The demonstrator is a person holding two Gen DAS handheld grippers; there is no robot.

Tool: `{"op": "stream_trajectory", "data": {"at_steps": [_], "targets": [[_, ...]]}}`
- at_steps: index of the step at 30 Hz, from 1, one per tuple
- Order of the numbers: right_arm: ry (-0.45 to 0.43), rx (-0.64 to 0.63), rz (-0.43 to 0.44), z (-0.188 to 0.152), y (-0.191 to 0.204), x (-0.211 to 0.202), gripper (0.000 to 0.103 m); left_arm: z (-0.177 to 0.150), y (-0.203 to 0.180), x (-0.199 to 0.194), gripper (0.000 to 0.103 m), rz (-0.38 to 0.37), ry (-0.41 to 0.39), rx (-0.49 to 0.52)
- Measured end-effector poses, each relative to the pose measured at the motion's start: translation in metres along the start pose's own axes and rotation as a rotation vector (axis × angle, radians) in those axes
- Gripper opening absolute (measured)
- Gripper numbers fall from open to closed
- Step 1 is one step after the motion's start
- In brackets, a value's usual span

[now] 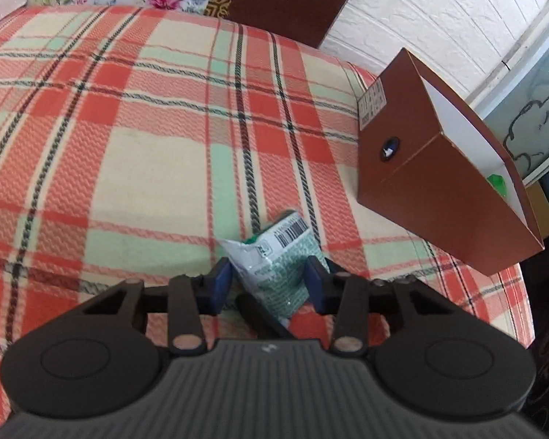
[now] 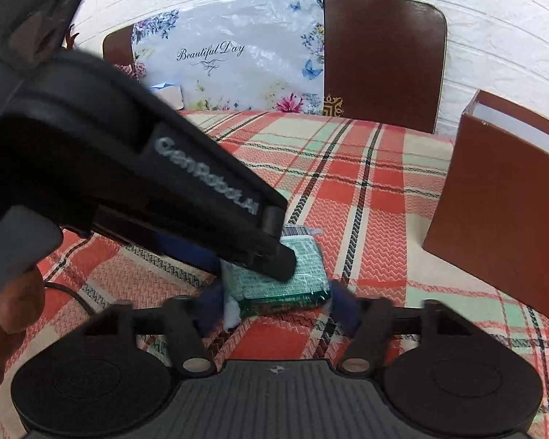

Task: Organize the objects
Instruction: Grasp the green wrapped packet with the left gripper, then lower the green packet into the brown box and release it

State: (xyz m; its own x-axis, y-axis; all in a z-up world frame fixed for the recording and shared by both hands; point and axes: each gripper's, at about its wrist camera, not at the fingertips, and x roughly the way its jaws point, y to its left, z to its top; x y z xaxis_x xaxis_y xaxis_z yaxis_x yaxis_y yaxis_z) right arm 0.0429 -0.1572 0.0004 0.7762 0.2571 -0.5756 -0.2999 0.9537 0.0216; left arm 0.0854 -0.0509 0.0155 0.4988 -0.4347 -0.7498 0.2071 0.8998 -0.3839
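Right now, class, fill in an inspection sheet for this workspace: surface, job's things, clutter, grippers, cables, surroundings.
Surface: plaid blanket.
Job's things: green-and-white packet lying on the blanket; open brown box, something green inside.
Clutter: tissue box at the far edge.
Grippers: left gripper and right gripper both shut on the packet.
Cables: black cable beside the person's hand.
Surroundings: white brick-pattern wall, brown headboard, floral bag.

Black left tongs (image 1: 269,281), dark blue pads (image 1: 221,274), 2 round ribbed housings, right tongs (image 2: 274,309) alike, white lettering
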Motion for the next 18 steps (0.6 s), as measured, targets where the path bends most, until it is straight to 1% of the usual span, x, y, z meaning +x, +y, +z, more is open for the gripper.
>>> {"op": "stream_trajectory", "data": {"at_steps": [4, 7, 9, 11, 14, 16, 18], "targets": [[-0.003, 0.024, -0.043, -0.008, -0.012, -0.018, 0.052, -0.004, -0.026, 0.003, 0.04, -0.031, 0.031, 0.067], [-0.005, 0.063, -0.099, -0.02, -0.03, -0.04, 0.05, -0.013, -0.057, 0.011, 0.039, -0.085, 0.066, 0.146], [-0.016, 0.073, -0.151, -0.026, -0.041, -0.057, 0.05, -0.019, -0.08, 0.01, 0.039, -0.109, 0.058, 0.209], [-0.084, 0.06, -0.223, -0.027, -0.049, -0.079, 0.05, -0.014, -0.104, 0.001, 0.039, -0.155, 0.023, 0.269], [-0.222, 0.046, -0.333, -0.015, -0.068, -0.106, 0.05, 0.008, -0.141, -0.016, 0.038, -0.229, -0.052, 0.339], [-0.305, 0.049, -0.401, -0.003, -0.085, -0.116, 0.05, 0.027, -0.168, -0.021, 0.038, -0.258, -0.102, 0.397], [-0.35, 0.052, -0.458, 0.009, -0.106, -0.118, 0.05, 0.043, -0.192, -0.017, 0.038, -0.267, -0.132, 0.443]]}}
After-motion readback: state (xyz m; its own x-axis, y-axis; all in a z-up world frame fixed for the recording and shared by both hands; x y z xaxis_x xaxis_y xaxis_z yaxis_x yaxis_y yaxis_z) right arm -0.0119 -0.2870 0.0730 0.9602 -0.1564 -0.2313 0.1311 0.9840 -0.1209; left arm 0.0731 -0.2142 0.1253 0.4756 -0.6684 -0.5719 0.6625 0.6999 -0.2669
